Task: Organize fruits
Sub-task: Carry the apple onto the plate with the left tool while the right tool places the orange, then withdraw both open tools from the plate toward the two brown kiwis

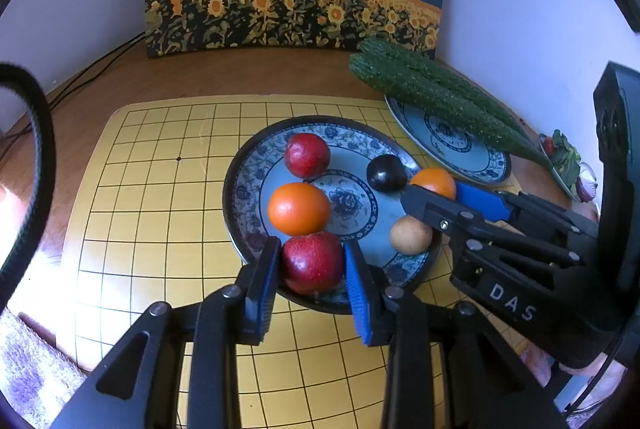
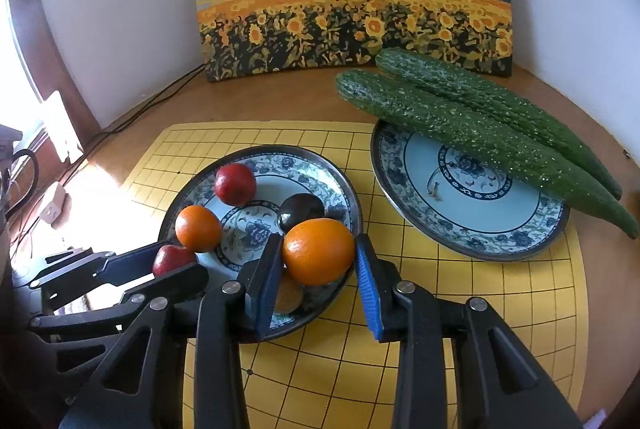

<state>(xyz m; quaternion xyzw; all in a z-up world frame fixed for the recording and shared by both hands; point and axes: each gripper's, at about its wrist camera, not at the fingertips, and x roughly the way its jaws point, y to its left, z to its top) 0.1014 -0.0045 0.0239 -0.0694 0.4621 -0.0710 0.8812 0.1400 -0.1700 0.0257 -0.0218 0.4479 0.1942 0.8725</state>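
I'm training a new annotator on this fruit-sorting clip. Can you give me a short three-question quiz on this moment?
1. True or false: the two cucumbers lie across the right-hand plate.
2. What sits between the fingers of the right gripper? A) orange B) dark plum C) cucumber
3. Fill in: the left gripper brackets a ____ apple at the near rim of the fruit plate.

Key: 1 true; 2 A, the orange; 3 red.

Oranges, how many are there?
2, both at the fruit plate: one orange between the right gripper fingers, the other orange on its left side.
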